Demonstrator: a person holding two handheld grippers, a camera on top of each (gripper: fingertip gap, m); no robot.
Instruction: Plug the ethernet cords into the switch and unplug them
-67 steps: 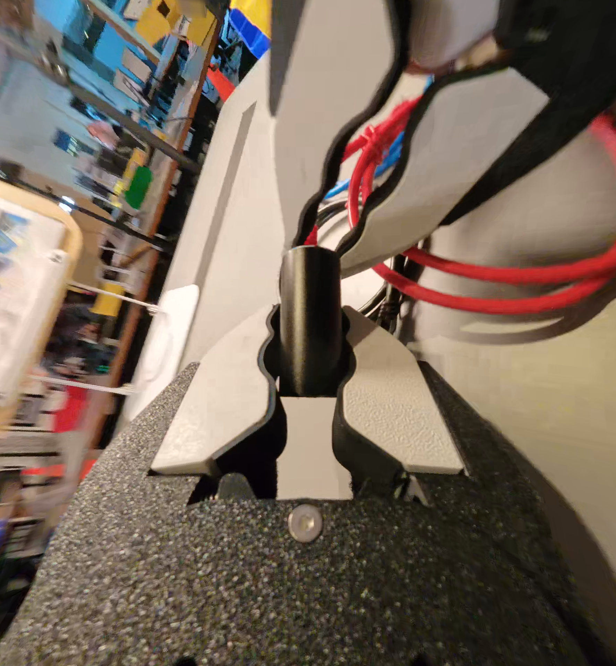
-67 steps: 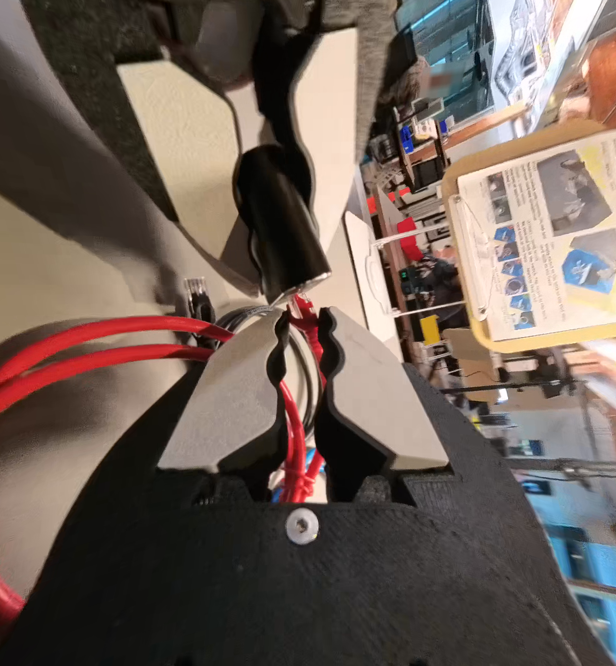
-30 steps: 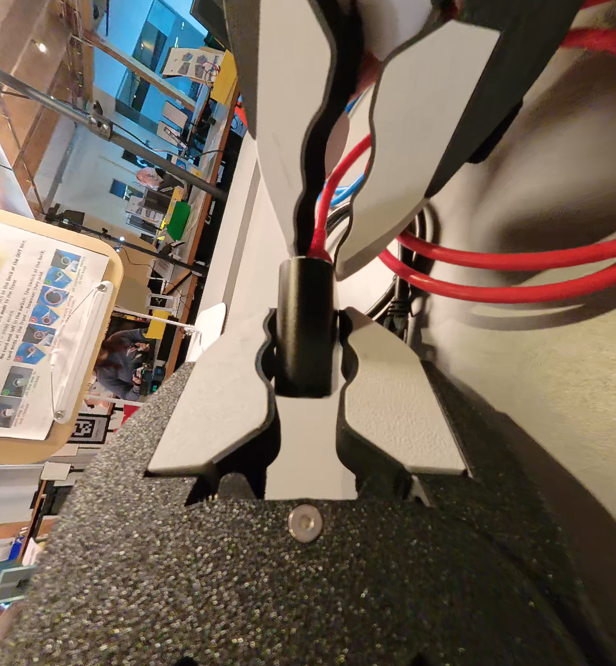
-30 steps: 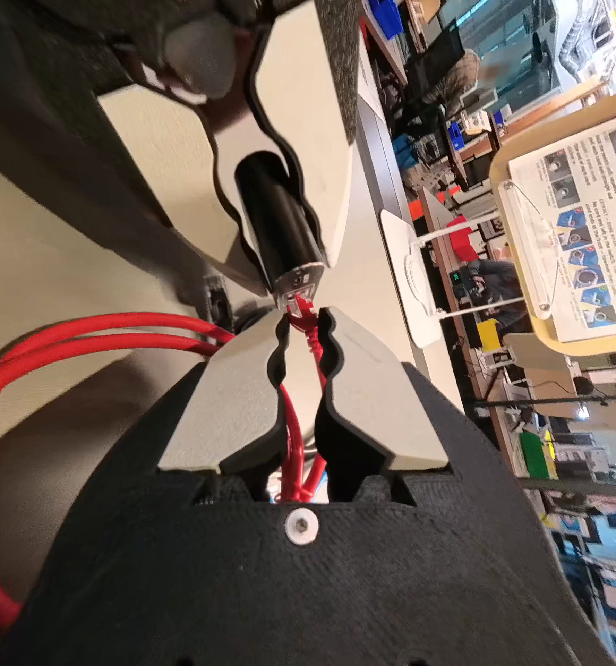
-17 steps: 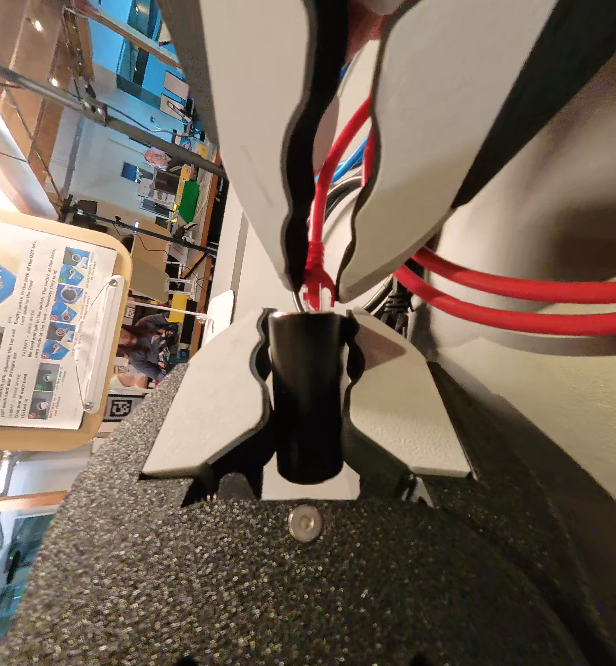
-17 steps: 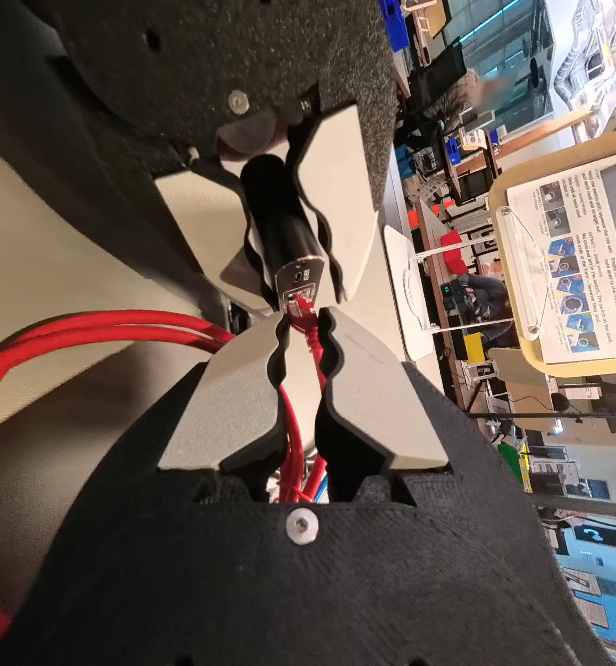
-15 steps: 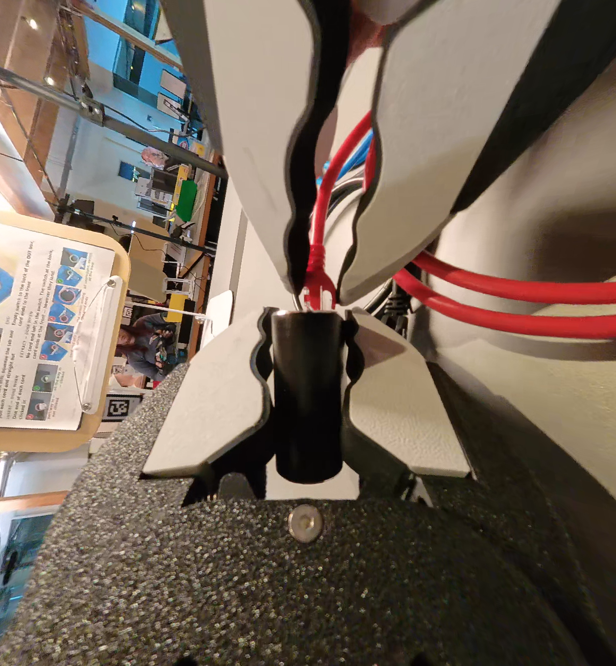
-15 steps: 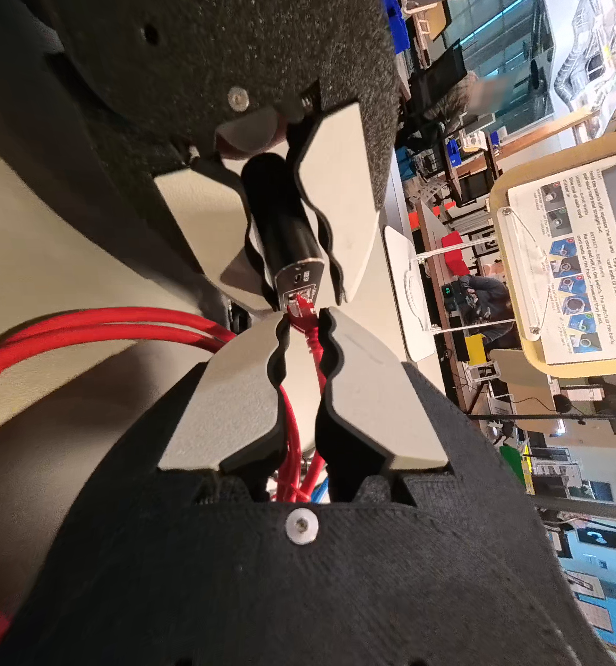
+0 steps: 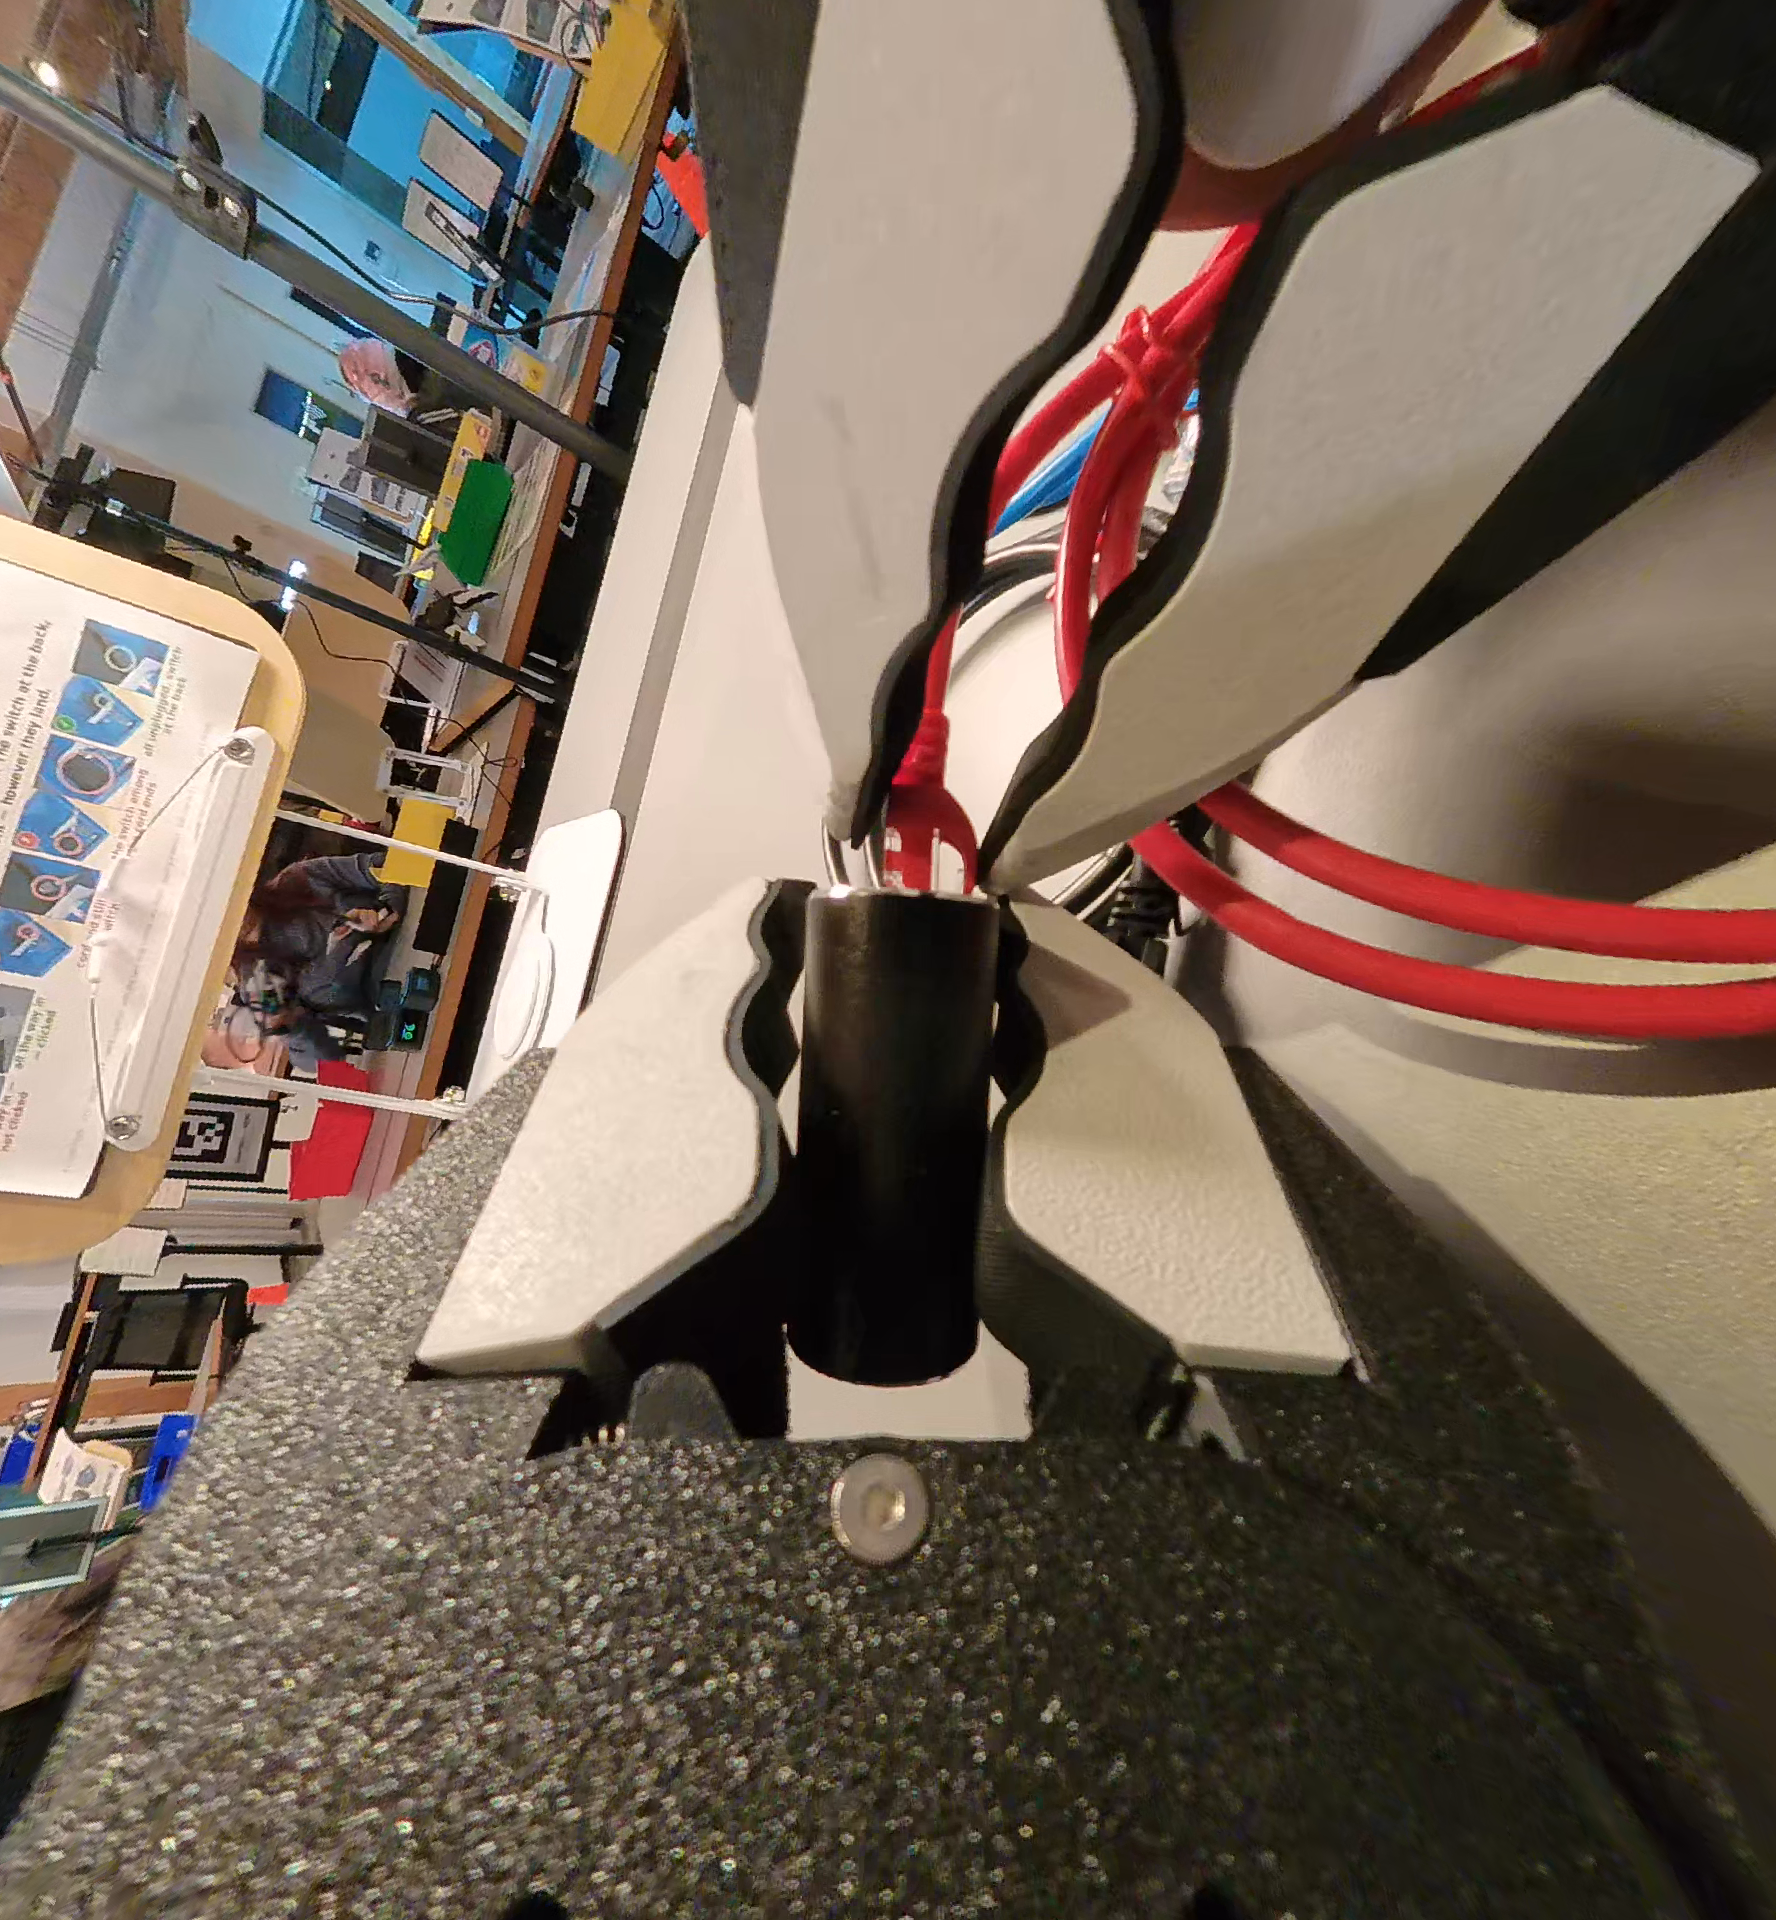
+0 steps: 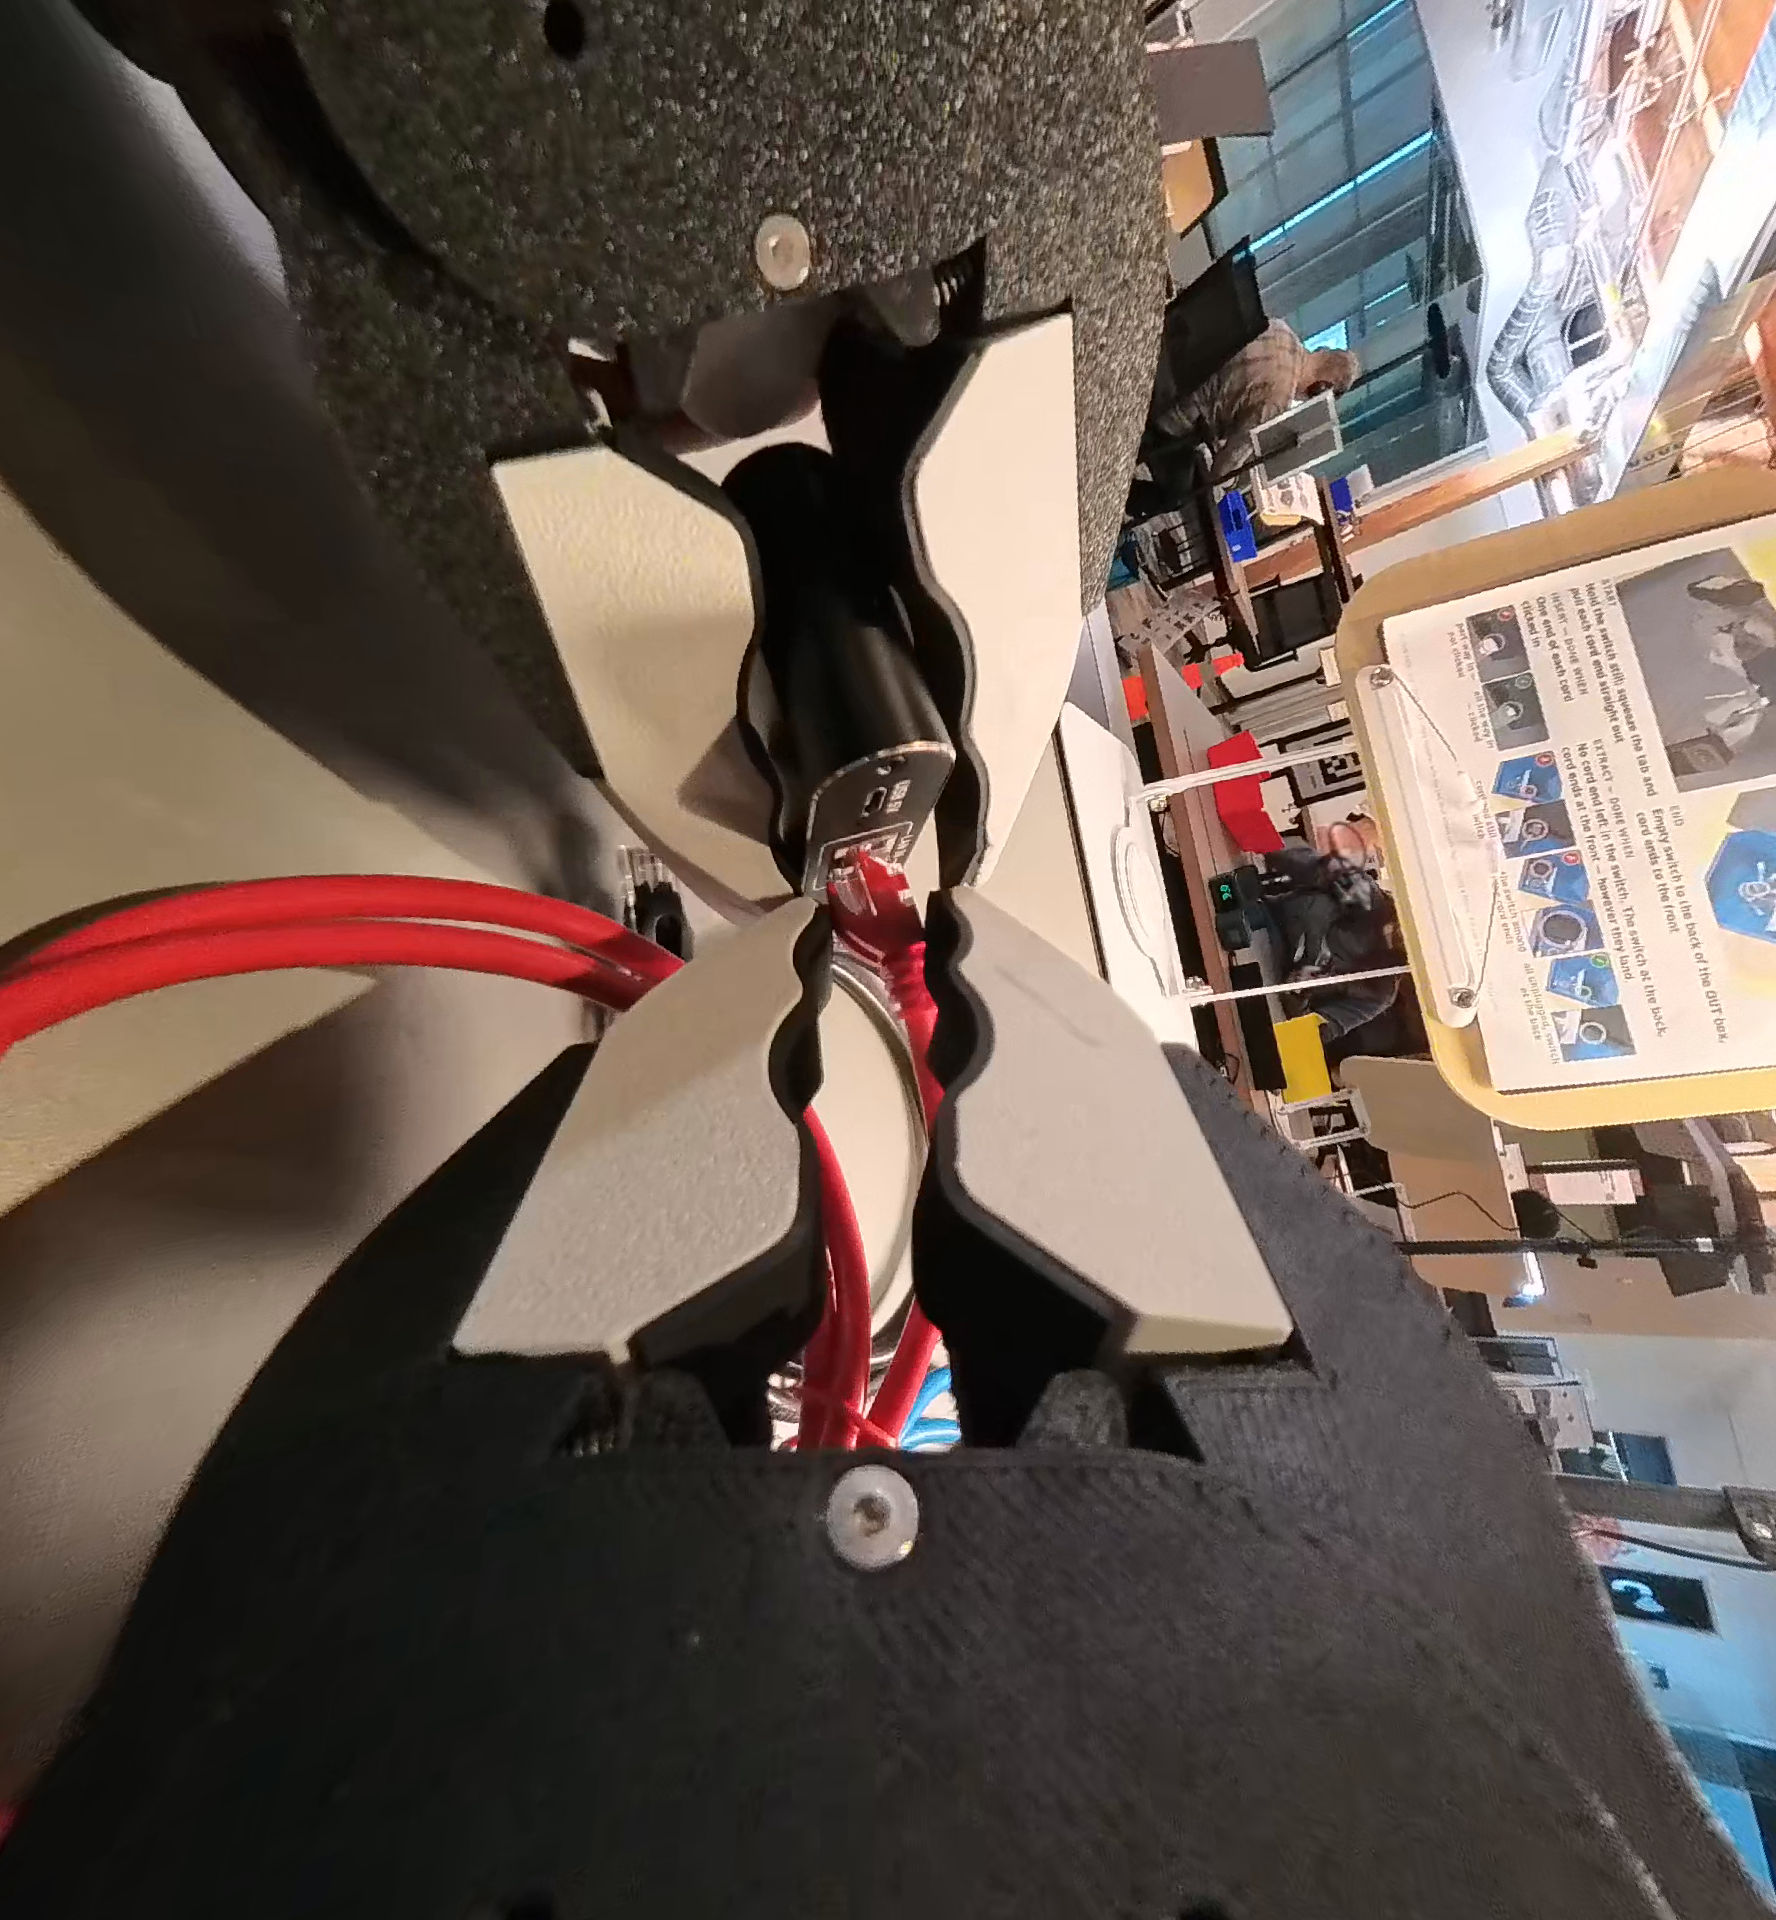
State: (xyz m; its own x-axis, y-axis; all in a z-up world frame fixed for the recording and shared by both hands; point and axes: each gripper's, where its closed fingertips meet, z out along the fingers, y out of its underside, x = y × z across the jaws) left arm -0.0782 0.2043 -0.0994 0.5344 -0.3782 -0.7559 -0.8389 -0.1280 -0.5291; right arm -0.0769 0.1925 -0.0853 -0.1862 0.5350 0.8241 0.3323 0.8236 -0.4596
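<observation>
My left gripper (image 9: 894, 914) is shut on the switch (image 9: 894, 1122), a small black cylinder-shaped box lying lengthwise between its fingers. My right gripper (image 10: 876, 920) is shut on the red ethernet cord just behind its plug (image 10: 868, 894). The two grippers meet tip to tip. The plug sits in the port on the switch's end face (image 10: 863, 821). In the left wrist view the right gripper (image 9: 925, 836) comes down from the top with the red plug (image 9: 920, 821) at the switch's far end. The left gripper's fingers (image 10: 635, 665) show at the top of the right wrist view.
Red cord loops (image 9: 1486, 935) lie on the beige table (image 9: 1590, 1195) to one side, with a black plug (image 9: 1138, 914) and a blue cord (image 9: 1050, 488) behind. A wooden clipboard with an instruction sheet (image 10: 1611, 779) stands past the table edge. A round metal part (image 10: 863, 1091) lies under the right gripper. Both grippers' tips are close together, under 4 cm apart.
The right gripper pushed the red plug into the switch's end. The switch slid back deeper between the left fingers. Over the last half second little has moved.
</observation>
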